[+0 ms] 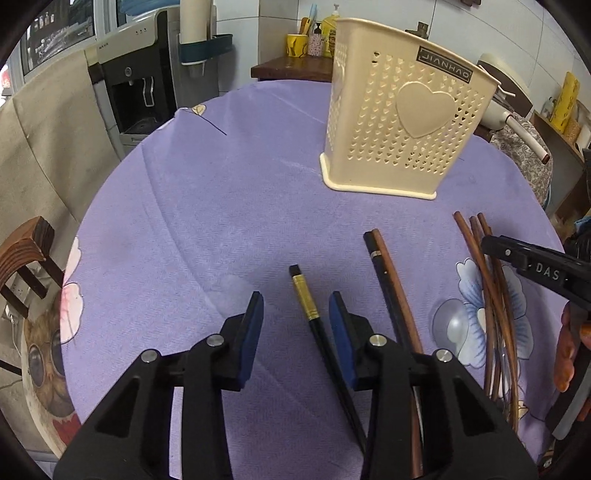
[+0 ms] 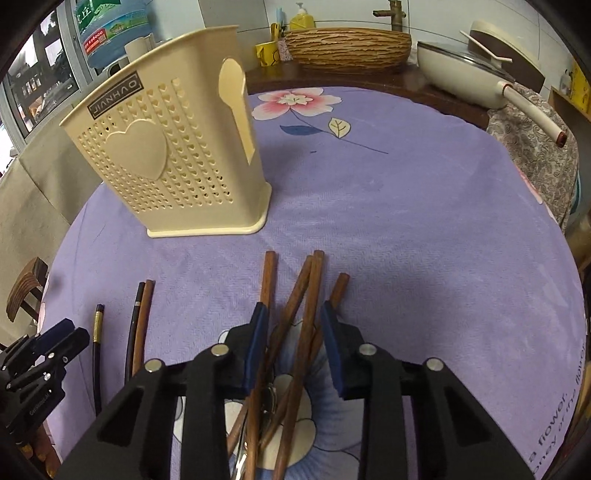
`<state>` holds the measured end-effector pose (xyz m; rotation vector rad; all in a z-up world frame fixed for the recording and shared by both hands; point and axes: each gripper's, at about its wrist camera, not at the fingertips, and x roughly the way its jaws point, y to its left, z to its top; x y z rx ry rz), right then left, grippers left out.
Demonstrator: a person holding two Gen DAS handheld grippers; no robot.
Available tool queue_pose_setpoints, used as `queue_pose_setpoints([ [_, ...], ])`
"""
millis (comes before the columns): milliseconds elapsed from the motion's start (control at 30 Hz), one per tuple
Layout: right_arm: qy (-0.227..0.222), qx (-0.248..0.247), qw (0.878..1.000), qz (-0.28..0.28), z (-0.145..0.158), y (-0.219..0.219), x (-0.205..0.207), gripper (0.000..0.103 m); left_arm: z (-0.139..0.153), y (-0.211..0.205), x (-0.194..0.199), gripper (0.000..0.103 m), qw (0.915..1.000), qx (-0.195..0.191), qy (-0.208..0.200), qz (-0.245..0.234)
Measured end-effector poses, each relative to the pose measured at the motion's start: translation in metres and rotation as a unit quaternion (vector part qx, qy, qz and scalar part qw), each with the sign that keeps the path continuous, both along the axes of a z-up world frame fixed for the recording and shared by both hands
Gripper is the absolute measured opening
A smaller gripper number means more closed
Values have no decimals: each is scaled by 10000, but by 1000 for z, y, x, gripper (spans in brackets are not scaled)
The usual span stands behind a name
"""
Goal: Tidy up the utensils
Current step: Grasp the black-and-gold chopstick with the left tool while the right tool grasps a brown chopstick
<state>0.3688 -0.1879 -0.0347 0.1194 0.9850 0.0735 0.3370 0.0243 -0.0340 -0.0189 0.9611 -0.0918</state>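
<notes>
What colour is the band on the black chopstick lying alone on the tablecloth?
Gold band near the chopstick's top end, clearest in the left wrist view.

A white pan [image 2: 458,70] sits beside a woven basket [image 2: 347,48].

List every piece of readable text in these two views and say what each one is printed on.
"JIANHAO": dark label on the cream utensil holder, upside down.
"DAS": on the right gripper.
"flower.": printed on the purple tablecloth; the line below it is cut off.
Water bottle label: too blurred to read.
</notes>
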Motion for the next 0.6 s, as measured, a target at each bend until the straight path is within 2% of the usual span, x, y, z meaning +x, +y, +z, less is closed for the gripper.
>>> queue_pose_setpoints([
  [133,74,-13,10000,-15,-4,-2,8,21,-7,-9,4,37,9998,-29,169,-75],
  [233,250,179,9995,-38,-9,-6,16,16,-13,-12,9,33,9995,-75,300,-98],
  [400,323,285,9991,2,-12,-10,27,12,-14,-16,17,31,9996,68,252,-62],
  [600,403,457,9981,113,-12,-15,34,11,-14,-13,23,14,9995,164,264,49],
])
